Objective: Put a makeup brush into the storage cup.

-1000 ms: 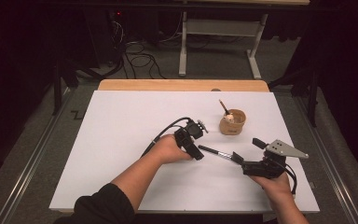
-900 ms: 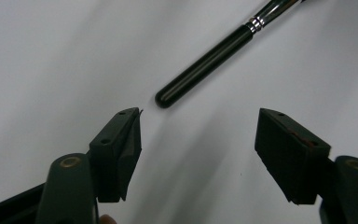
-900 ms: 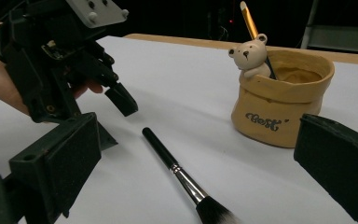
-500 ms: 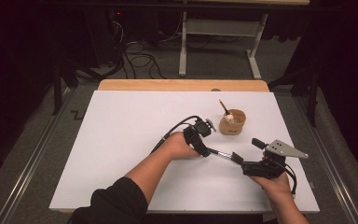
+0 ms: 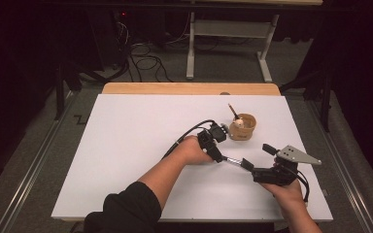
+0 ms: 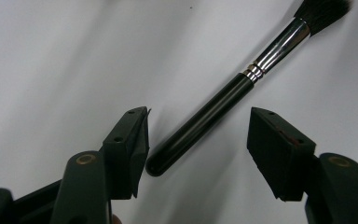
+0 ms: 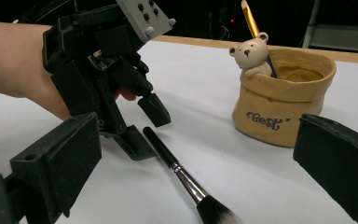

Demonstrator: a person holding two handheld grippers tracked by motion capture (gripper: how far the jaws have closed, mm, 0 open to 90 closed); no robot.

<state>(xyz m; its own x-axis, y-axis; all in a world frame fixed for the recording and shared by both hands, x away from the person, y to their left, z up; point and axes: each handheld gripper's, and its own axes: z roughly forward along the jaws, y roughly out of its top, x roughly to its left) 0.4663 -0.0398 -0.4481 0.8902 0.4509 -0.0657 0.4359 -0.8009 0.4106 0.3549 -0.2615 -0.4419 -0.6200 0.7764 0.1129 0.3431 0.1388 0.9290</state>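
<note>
Count on the white table [image 5: 126,145]: one loose brush [image 5: 233,160], one tan pot [image 5: 243,127] with a small bear figure [image 7: 251,53] on its rim and one more brush handle [image 7: 250,17] standing in it, two grippers, two hands.

The brush lies flat on the table, between the two grippers, near the pot but apart from it. Black handle, silver ferrule [image 6: 277,48], dark bristles [image 6: 321,10] with pale tips (tips seen in the right gripper view).

Left gripper [image 5: 217,156]: it comes down over the butt end of the handle. In the left gripper view the handle end sits between the two jaws, close beside one pad [image 6: 137,151] and well apart from the other; whether it touches the near pad I cannot tell. The jaws have just been closing, with the handle between them, but they do not clamp it: a clear gap remains, so released, not grasping. The brush rests on the table.

Right gripper [image 5: 246,164]: held low at the bristle end, pointing along the brush toward the left gripper. Its jaws stand wide apart, nothing between the pads; the bristles lie on the table just ahead of them. Unclenched.

The pot stands upright beyond the brush, toward the far side of the table.
</note>
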